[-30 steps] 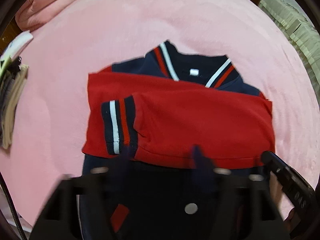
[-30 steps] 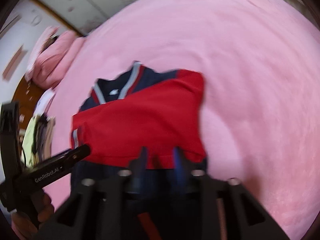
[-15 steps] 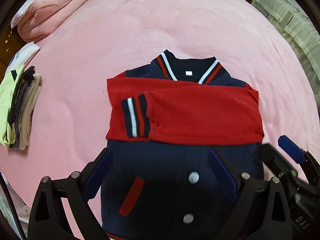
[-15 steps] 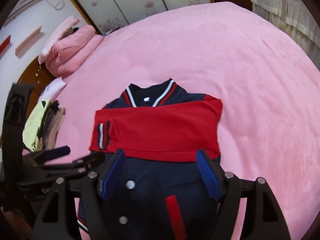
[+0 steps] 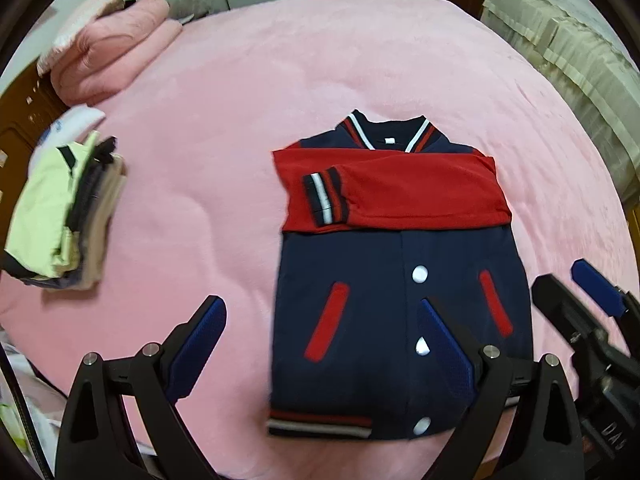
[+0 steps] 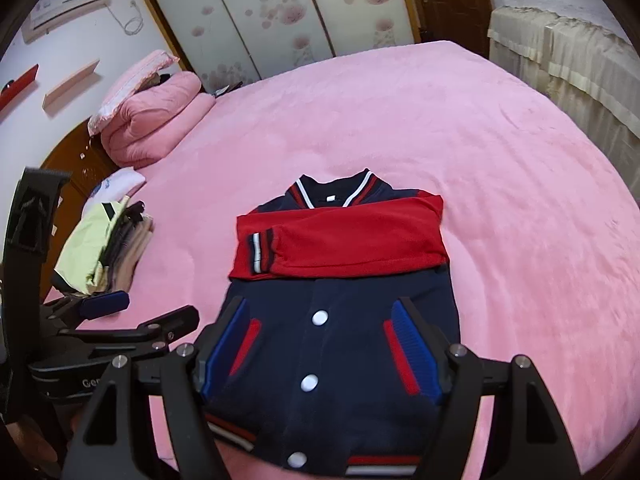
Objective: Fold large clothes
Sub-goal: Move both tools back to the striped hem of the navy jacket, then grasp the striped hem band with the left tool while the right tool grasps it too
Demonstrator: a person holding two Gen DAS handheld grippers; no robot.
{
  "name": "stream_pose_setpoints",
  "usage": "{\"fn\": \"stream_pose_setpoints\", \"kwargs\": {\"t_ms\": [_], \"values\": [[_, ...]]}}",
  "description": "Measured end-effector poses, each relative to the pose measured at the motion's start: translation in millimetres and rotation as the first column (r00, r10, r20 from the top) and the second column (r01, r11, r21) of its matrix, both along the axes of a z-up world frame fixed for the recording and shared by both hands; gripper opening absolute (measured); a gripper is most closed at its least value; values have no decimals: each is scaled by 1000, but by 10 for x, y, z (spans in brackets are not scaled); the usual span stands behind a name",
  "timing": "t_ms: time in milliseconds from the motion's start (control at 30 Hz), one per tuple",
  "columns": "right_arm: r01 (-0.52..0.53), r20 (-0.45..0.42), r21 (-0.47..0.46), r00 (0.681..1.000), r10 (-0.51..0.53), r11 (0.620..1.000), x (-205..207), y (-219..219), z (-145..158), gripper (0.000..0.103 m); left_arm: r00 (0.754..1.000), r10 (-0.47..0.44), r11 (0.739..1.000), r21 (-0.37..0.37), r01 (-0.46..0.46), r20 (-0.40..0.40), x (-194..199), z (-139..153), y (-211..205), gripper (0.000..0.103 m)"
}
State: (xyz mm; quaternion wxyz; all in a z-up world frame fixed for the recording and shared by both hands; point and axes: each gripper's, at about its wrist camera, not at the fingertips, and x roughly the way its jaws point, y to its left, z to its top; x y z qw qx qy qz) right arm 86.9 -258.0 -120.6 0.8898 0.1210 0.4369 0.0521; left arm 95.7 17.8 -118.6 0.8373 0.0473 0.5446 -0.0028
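Left wrist view: my left tongs [image 5: 320,344] are spread wide apart, holding nothing, hanging above the near half of one jacket [image 5: 396,280]. It lies flat on the bed [image 5: 248,104], front up, navy body, both red sleeves [image 5: 400,192] folded across the chest, one striped cuff [image 5: 326,200] on top at the left. I count three white snaps [image 5: 420,274] showing, a fourth possibly behind my right-hand finger, and two red pocket strips [image 5: 328,320]. My right tongs [image 5: 580,300] come in at the right edge, one blue pad visible, just beside the jacket's hem corner, not touching it. One stack of folded clothes [image 5: 60,216] sits well apart on the left of the bed, one rolled pink quilt [image 5: 116,56] at the far corner. Right wrist view: my right tongs [image 6: 320,344] are also spread apart and empty, over the jacket [image 6: 340,320] body, fingers either side of the two pockets. Three snaps [image 6: 320,317] counted here. My left tongs [image 6: 132,312] are at the left, open too, off the cloth and over the pink cover. Same single clothes stack [image 6: 108,240] and quilt [image 6: 152,120] on the left. Bed [image 6: 440,128] surface is a pink fleecy cover. Room: sliding doors [image 6: 280,12] with flower print behind the bed, one air conditioner [image 6: 68,0] high on the wall, cream-covered furniture [image 6: 568,48] on the right.
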Motion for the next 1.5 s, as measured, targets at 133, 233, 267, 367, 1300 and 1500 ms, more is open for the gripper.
{"fn": "stream_pose_setpoints", "kwargs": {"t_ms": [133, 233, 267, 367, 1300, 1500], "values": [[64, 37, -2, 997, -64, 998, -303, -7, 135, 74, 1000, 7, 1000, -2, -7, 15, -277, 138, 134, 95], [93, 62, -8, 994, -92, 996, -539, -45, 135, 74, 1000, 14, 1000, -22, -14, -13, -481, 111, 264, 95], [98, 60, -14, 993, -97, 995, -597, -58, 120, 74, 1000, 15, 999, -28, -16, -24, -533, 82, 300, 95], [111, 32, -20, 993, -110, 994, -788, -149, -42, 74, 997, 29, 997, -68, -34, -70, -723, -78, 443, 95], [259, -283, 84, 932, -226, 962, -1126, -765, -1497, 58, 942, 45, 929, -333, -162, -333, -804, -1716, 989, 95], [287, -288, 108, 926, -246, 952, -1118, -805, -1515, 43, 925, 91, 872, -420, -253, -369, -726, -1806, 1083, 93]]}}
